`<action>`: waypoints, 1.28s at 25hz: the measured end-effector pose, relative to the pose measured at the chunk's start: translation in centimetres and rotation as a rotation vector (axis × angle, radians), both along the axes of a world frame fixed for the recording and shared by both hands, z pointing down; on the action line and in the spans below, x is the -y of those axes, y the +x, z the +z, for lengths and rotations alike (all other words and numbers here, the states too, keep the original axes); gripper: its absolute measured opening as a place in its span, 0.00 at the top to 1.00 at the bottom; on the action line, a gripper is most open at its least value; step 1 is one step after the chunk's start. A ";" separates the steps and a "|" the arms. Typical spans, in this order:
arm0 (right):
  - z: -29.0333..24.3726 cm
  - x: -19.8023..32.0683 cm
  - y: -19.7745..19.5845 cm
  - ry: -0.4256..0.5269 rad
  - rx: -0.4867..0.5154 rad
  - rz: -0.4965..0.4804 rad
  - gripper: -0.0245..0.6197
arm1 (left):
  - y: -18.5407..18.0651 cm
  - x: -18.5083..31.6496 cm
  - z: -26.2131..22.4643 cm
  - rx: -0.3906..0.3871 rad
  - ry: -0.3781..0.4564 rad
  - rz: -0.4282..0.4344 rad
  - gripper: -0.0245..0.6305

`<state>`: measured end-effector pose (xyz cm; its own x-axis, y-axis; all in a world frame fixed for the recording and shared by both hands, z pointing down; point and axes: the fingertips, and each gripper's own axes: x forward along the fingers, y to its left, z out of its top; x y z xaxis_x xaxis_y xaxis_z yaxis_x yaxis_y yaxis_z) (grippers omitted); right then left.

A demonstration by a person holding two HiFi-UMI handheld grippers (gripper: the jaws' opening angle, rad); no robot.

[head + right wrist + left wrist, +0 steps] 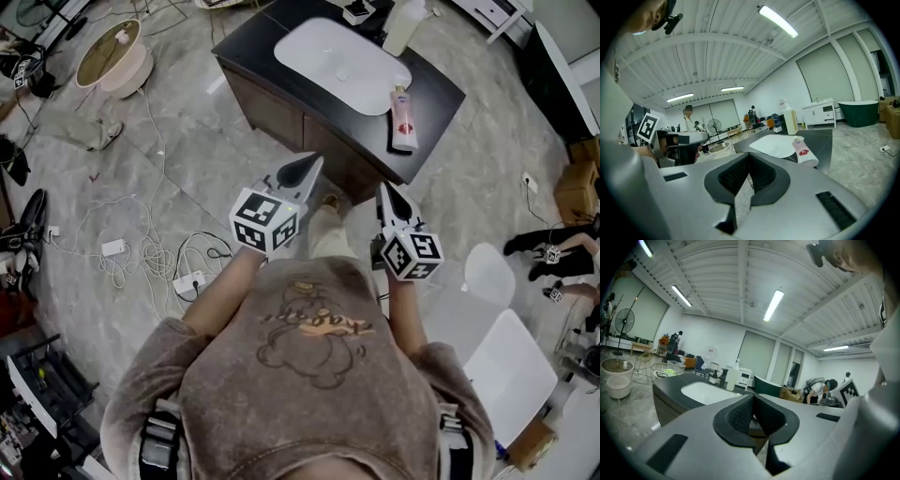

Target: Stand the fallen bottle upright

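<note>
The fallen bottle [403, 118], white and pink with a red label, lies on its side on the right part of a dark vanity counter [441, 89], beside the white sink basin [328, 52]. In the right gripper view the bottle [804, 151] lies ahead and to the right of the jaws. My left gripper [307, 167] and right gripper [385, 192] hover short of the counter's near edge, both pointing towards it. Both are shut with nothing between the pads, as the left gripper [753, 397] and the right gripper [749, 157] show in their own views.
A tall white bottle [403, 25] stands upright at the back of the counter. Cables and a power strip [190, 280] lie on the floor at left, near a round tub [112, 56]. White chairs [511, 370] stand at right. People work in the background.
</note>
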<state>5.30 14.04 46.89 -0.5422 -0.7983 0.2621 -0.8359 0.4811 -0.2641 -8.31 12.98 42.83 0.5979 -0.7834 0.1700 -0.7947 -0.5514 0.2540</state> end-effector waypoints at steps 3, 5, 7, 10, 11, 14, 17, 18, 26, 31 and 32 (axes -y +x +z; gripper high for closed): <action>-0.2 3.5 0.5 -0.009 -0.001 -0.008 0.97 | 0.6 3.3 -0.4 0.001 -0.005 -0.003 0.93; -0.4 5.8 0.8 -0.013 0.000 -0.013 0.97 | 1.0 5.2 -0.8 0.001 -0.005 -0.002 0.93; -0.6 7.9 1.1 -0.017 0.003 -0.016 0.97 | 1.4 7.2 -1.0 0.001 -0.009 -0.005 0.93; -1.0 10.8 1.4 -0.026 0.005 -0.023 0.97 | 1.8 9.9 -1.4 -0.002 -0.015 -0.011 0.93; -1.1 11.7 1.6 -0.029 0.005 -0.026 0.97 | 2.0 10.8 -1.6 -0.003 -0.016 -0.013 0.93; -1.4 14.4 2.2 -0.034 0.005 -0.035 0.97 | 2.8 13.4 -1.8 -0.003 -0.017 -0.015 0.93; -1.5 17.0 2.7 -0.035 0.007 -0.041 0.97 | 3.2 16.1 -1.8 -0.001 -0.016 -0.021 0.93; -1.5 17.9 2.9 -0.036 0.007 -0.044 0.97 | 3.4 17.0 -1.8 0.000 -0.016 -0.024 0.93; -1.1 23.4 3.5 -0.054 -0.008 -0.095 0.97 | 4.5 22.7 -1.4 -0.012 -0.025 -0.056 0.93; -0.7 25.2 3.5 -0.064 -0.012 -0.098 0.97 | 4.7 24.8 -1.3 -0.007 -0.022 -0.051 0.93; -0.7 25.5 3.5 -0.065 -0.012 -0.096 0.97 | 4.7 25.1 -1.4 -0.008 -0.022 -0.048 0.93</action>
